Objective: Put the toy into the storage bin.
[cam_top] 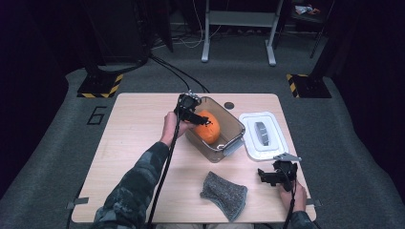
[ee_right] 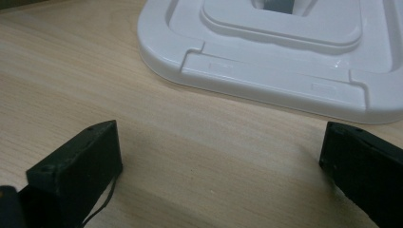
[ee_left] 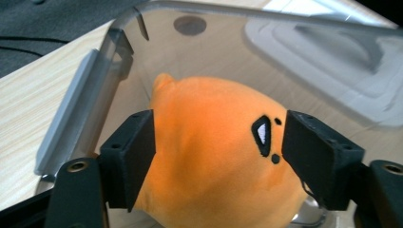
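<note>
Beside the bin [cam_top: 237, 125], white lid [cam_top: 263, 135], grey cloth [cam_top: 223, 189]

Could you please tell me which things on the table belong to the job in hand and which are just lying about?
In the job:
- orange plush toy, gripped by the left gripper
- clear container around it
- white lid, before the open right gripper

Lying about:
- grey cloth

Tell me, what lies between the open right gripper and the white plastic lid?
Just bare wooden table separates the right gripper from the white plastic lid, seen in the right gripper view.
</note>
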The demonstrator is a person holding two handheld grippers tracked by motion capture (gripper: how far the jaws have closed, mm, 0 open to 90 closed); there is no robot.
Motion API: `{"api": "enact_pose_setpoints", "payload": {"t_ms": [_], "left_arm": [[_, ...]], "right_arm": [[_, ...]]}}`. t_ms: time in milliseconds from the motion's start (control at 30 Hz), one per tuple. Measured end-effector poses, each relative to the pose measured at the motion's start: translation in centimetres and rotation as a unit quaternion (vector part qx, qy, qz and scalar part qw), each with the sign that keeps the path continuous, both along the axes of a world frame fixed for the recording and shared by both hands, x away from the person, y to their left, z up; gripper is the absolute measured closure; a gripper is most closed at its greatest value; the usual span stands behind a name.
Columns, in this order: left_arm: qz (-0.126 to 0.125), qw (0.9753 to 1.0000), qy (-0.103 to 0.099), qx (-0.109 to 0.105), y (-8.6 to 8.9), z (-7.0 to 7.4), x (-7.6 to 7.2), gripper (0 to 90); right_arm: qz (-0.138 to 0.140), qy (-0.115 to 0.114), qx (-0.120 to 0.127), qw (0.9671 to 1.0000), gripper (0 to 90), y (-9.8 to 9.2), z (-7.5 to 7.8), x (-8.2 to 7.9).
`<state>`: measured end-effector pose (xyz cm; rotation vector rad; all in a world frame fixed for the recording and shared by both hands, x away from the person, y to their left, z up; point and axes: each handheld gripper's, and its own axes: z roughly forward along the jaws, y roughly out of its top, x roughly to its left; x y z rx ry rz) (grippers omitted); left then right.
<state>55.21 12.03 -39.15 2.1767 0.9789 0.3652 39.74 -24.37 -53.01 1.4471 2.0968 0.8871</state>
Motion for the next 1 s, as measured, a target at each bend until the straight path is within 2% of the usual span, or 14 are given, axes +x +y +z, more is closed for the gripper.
{"api": "enact_pose_setpoints", "payload": {"t_ms": [167, 333, 500, 733, 767, 867, 1000], "left_arm": [[-0.002, 0.9997, -0.015, -0.017, 1.0, 1.1, -1.0, 22.0], [-0.004, 0.9986, -0.038, -0.037, 2.1, 2.1, -2.7, 19.0], [-0.005, 0.9973, -0.052, -0.051, 3.5, 2.5, -4.3, 16.0], [0.0, 0.9955, -0.069, -0.065, 5.9, 2.1, -6.8, 15.4], [0.002, 0.9957, -0.07, -0.061, 6.3, 2.1, -7.0, 15.3], [0.006, 0.9951, -0.072, -0.067, 7.0, 1.8, -7.5, 15.3], [0.017, 0.9952, -0.072, -0.064, 8.8, 0.8, -8.6, 15.2]], "right_arm": [[0.0, 0.0, 0.0, 1.0, 0.0, 0.0, 0.0, 0.0], [0.0, 0.0, 0.0, 1.0, 0.0, 0.0, 0.0, 0.0], [-0.001, 0.0, 0.0, 1.0, 0.0, 0.0, 0.0, 0.0], [0.0, 0.0, 0.0, 1.0, 0.0, 0.0, 0.0, 0.0], [0.0, 0.0, 0.0, 1.0, 0.0, 0.0, 0.0, 0.0], [0.0, 0.0, 0.0, 1.0, 0.0, 0.0, 0.0, 0.0], [0.0, 0.0, 0.0, 1.0, 0.0, 0.0, 0.0, 0.0]]}}
